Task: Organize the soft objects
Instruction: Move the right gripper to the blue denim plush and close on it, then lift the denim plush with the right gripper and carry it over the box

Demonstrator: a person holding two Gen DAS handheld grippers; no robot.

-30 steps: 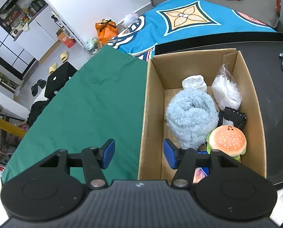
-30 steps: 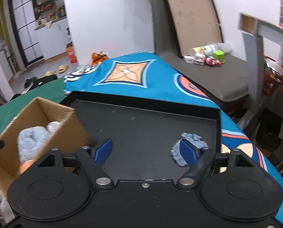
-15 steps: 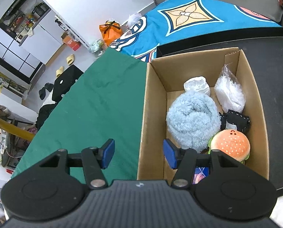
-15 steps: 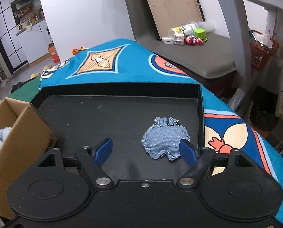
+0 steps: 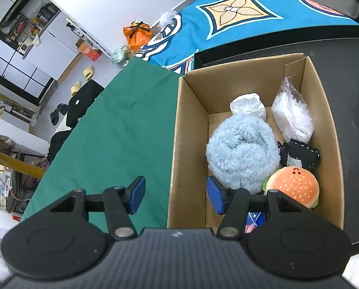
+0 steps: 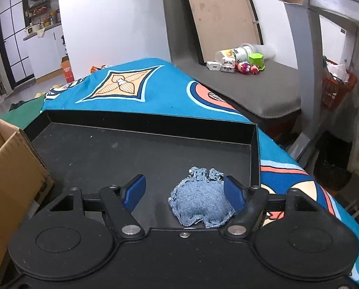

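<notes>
A cardboard box [image 5: 328, 125] holds a fluffy light-blue plush [image 5: 242, 149], a burger plush [image 5: 292, 187], a black stitched pouch [image 5: 300, 154] and two clear plastic bags [image 5: 292, 115]. My left gripper [image 5: 175, 196] hovers open astride the box's left wall, one finger outside and one inside, touching nothing. On the black tray [image 6: 131, 149] lies a small denim pouch [image 6: 199, 200]. My right gripper [image 6: 185, 195] is low over it. Its jaws are closing with the pouch between them; the right pad [image 6: 234, 197] is at the pouch's edge and the left pad [image 6: 136, 192] stands apart.
The box [image 6: 8, 175] stands at the tray's left end. A green cloth [image 5: 121, 132] covers the surface left of the box, and a blue patterned cloth [image 6: 131, 89] lies beyond the tray. Small toys and a cup [image 6: 242, 60] sit on a grey bench behind.
My right gripper came down and closer to the denim pouch, which now sits between its fingers, and the jaws have narrowed a little. The left gripper has stayed over the box wall.
</notes>
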